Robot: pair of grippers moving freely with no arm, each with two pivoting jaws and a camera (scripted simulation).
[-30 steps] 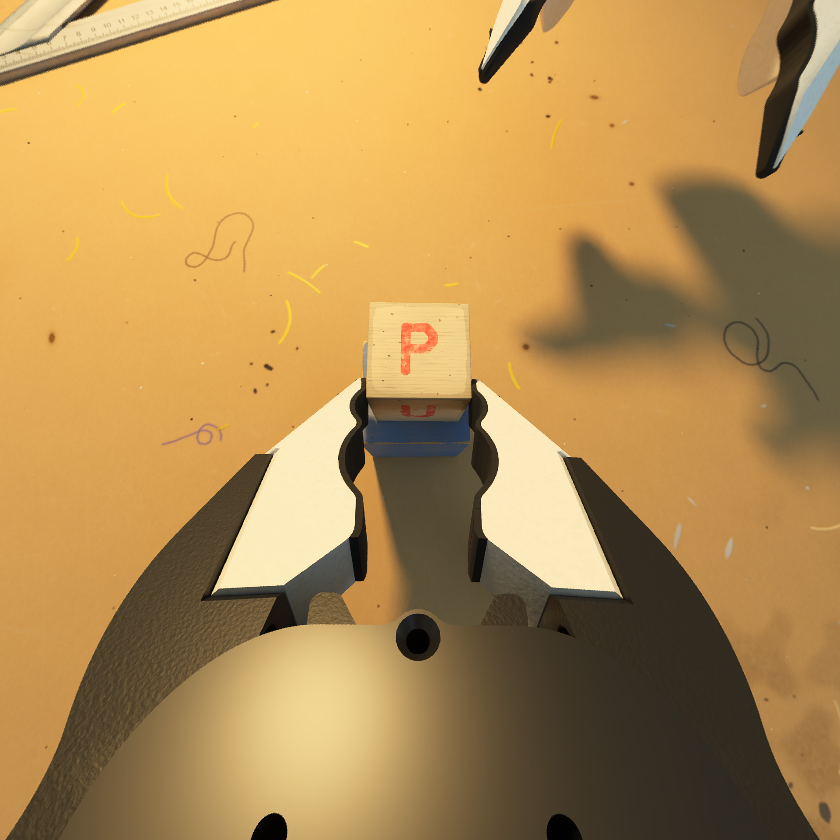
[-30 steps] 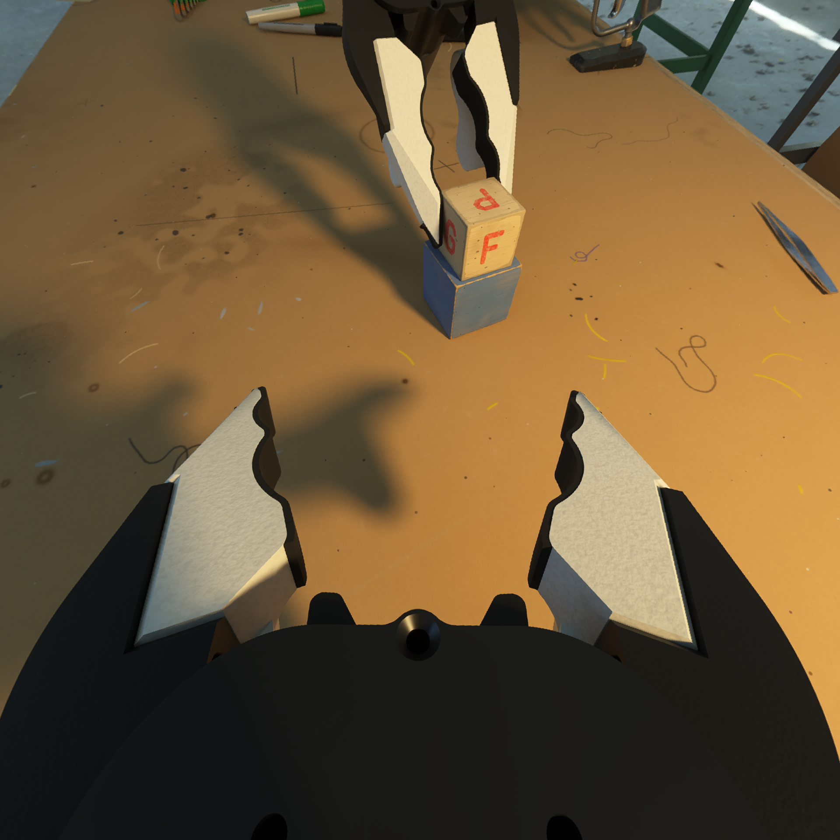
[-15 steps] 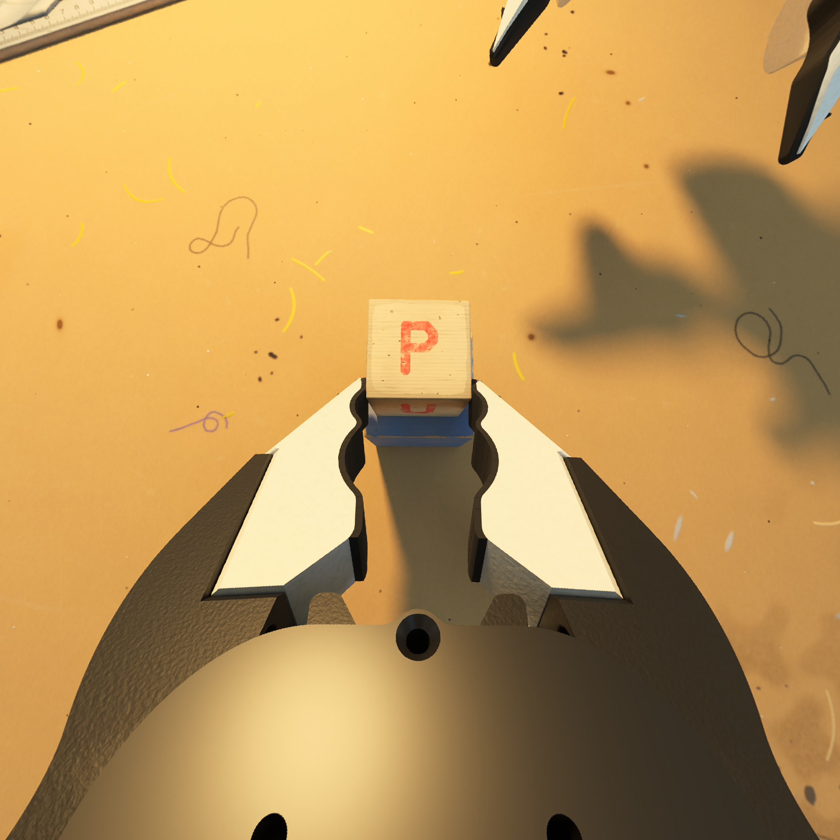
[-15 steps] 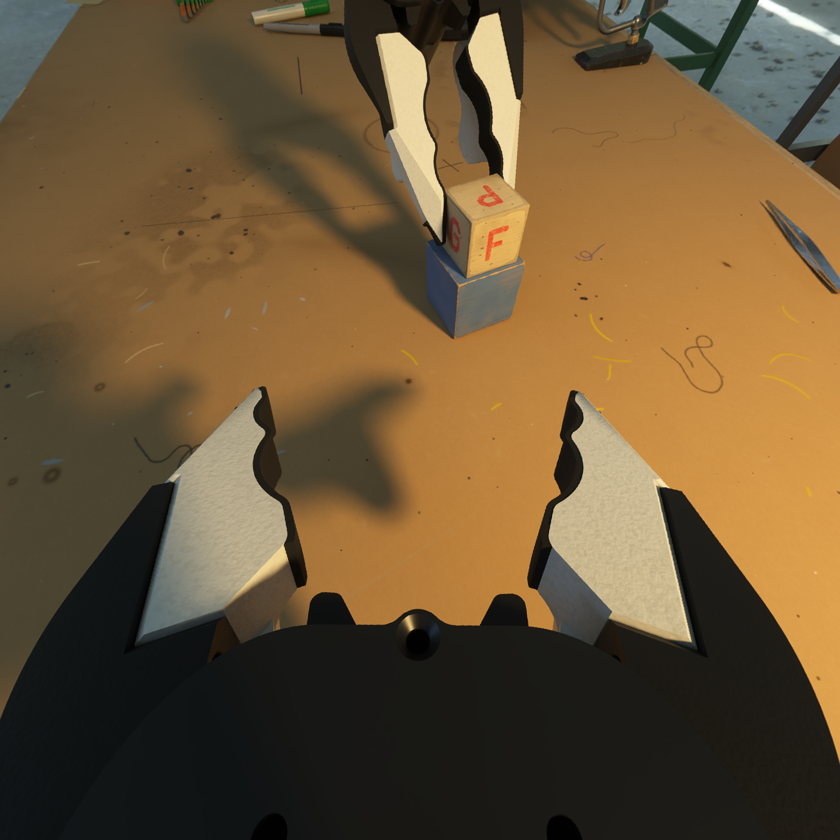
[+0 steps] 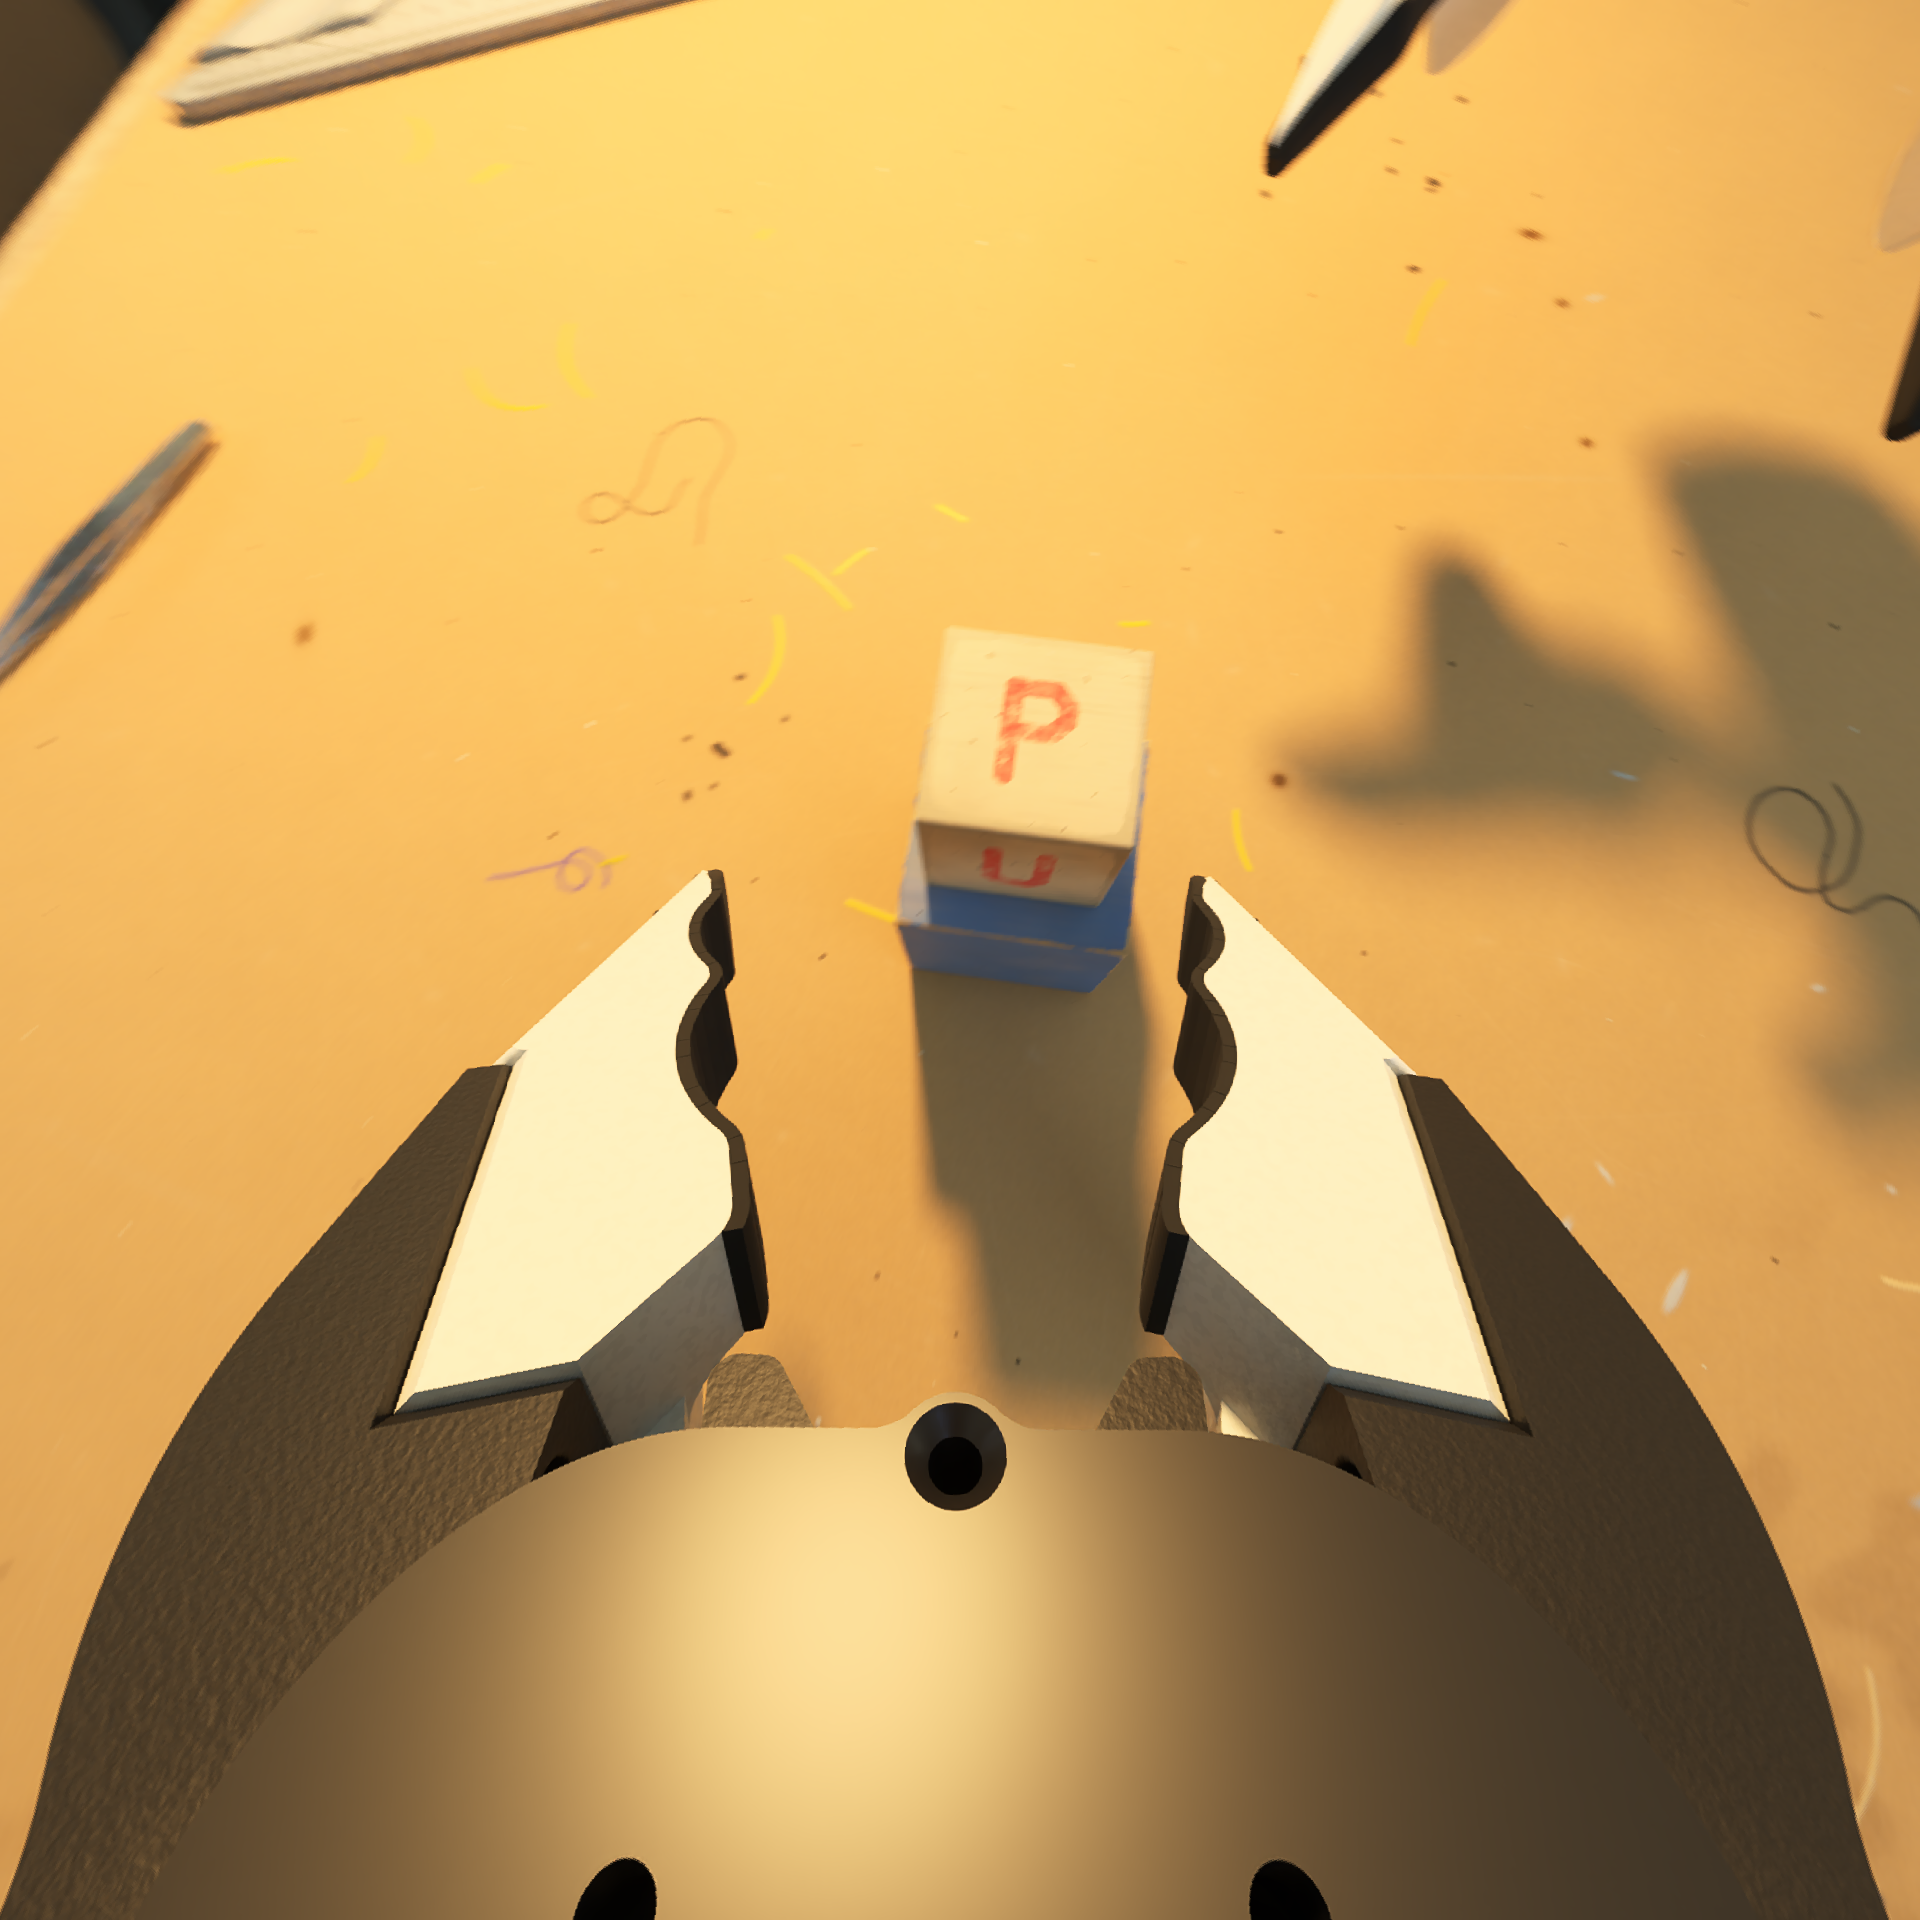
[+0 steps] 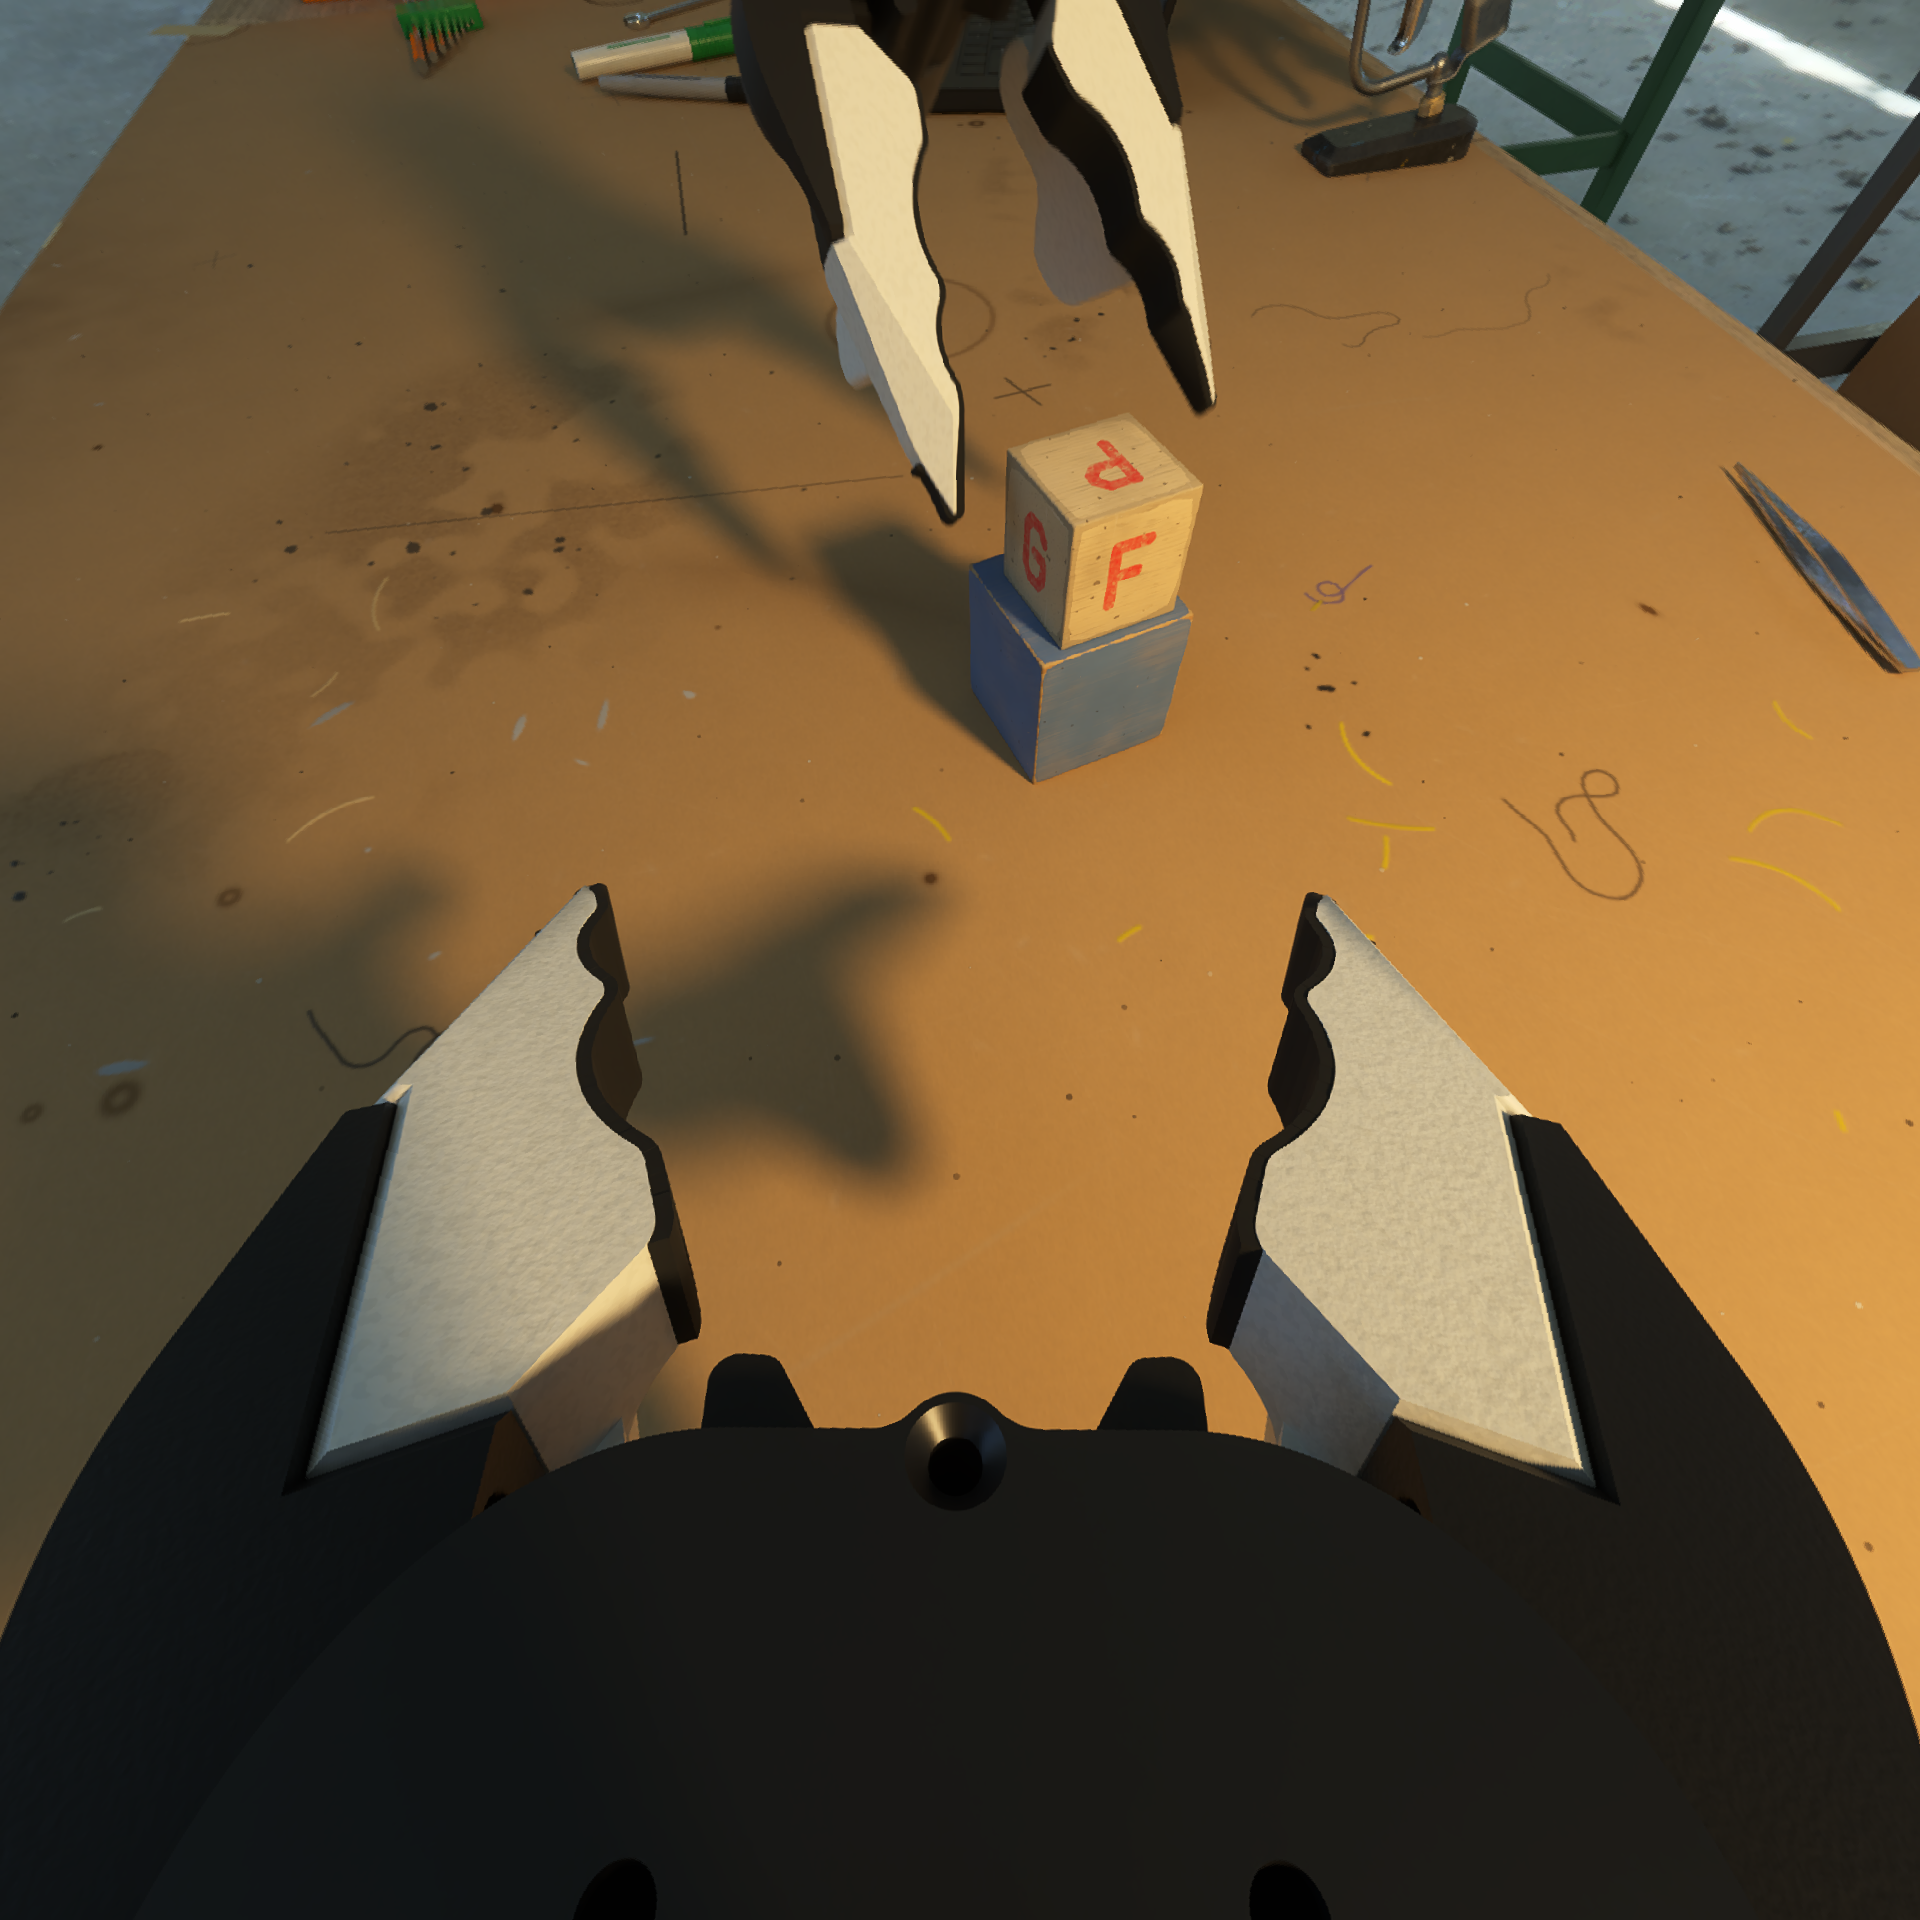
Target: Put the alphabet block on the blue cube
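Alphabet block [image 6: 1101, 525] sits on blue cube [image 6: 1075, 686], unheld. Left tongs [image 5: 954, 883] and right tongs [image 6: 951, 899] gape wide, empty. Placement appears done; next, withdraw clear.

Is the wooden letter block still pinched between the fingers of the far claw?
No: the left gripper hangs open above the alphabet block, fingers clear of it, while it rests alone on the blue cube.
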